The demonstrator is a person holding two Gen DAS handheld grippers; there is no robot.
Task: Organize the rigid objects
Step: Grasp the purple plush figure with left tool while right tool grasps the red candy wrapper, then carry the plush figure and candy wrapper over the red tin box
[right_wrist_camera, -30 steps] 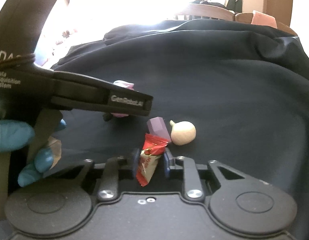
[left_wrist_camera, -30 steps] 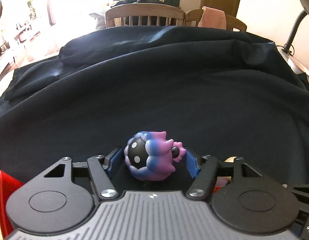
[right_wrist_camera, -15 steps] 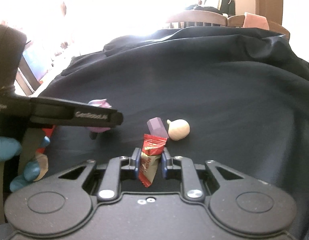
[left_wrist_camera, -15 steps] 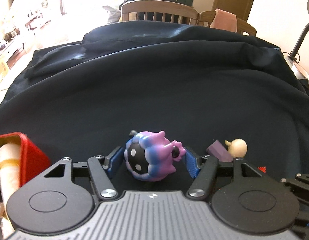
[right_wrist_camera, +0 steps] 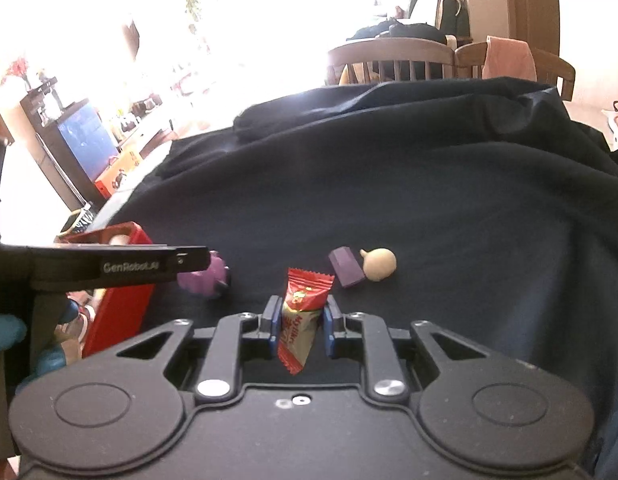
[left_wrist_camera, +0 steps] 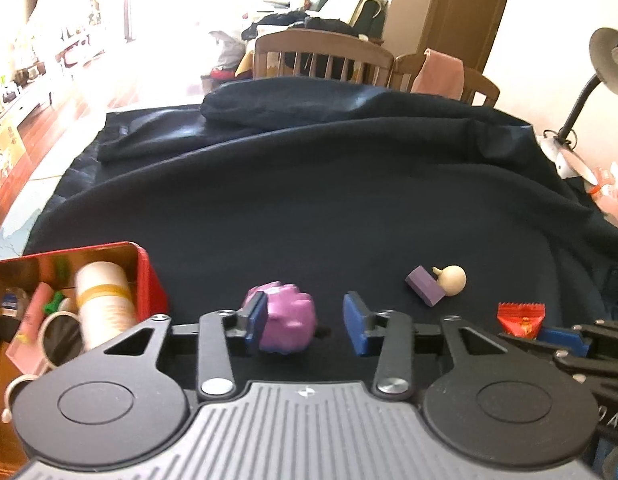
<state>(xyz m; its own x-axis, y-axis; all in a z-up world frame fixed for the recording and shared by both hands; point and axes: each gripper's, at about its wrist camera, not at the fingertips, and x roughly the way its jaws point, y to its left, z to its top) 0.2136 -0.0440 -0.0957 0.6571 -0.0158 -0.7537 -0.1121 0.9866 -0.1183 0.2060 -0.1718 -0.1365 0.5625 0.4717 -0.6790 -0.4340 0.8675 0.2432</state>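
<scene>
A purple-pink toy figure (left_wrist_camera: 287, 324) sits between the fingers of my left gripper (left_wrist_camera: 305, 322). It rests against the left blue pad, with a gap to the right pad; the jaws are closing. The toy (right_wrist_camera: 205, 280) also shows under that gripper's tip in the right wrist view. My right gripper (right_wrist_camera: 300, 320) is shut on a red candy packet (right_wrist_camera: 303, 312), held upright above the dark cloth. A purple block (right_wrist_camera: 346, 268) and a beige wooden knob (right_wrist_camera: 379, 264) lie touching on the cloth just beyond it.
An open red tin (left_wrist_camera: 147, 276) at the left holds a white roll (left_wrist_camera: 103, 300), a pink item and rings. A dark cloth (left_wrist_camera: 309, 200) covers the table. Wooden chairs (left_wrist_camera: 321, 56) stand behind it and a desk lamp (left_wrist_camera: 605, 60) at the right.
My left gripper has moved left toward the red tin, which came into view. Its jaws have narrowed and the toy has turned its dotted face away. The right gripper has risen with the candy.
</scene>
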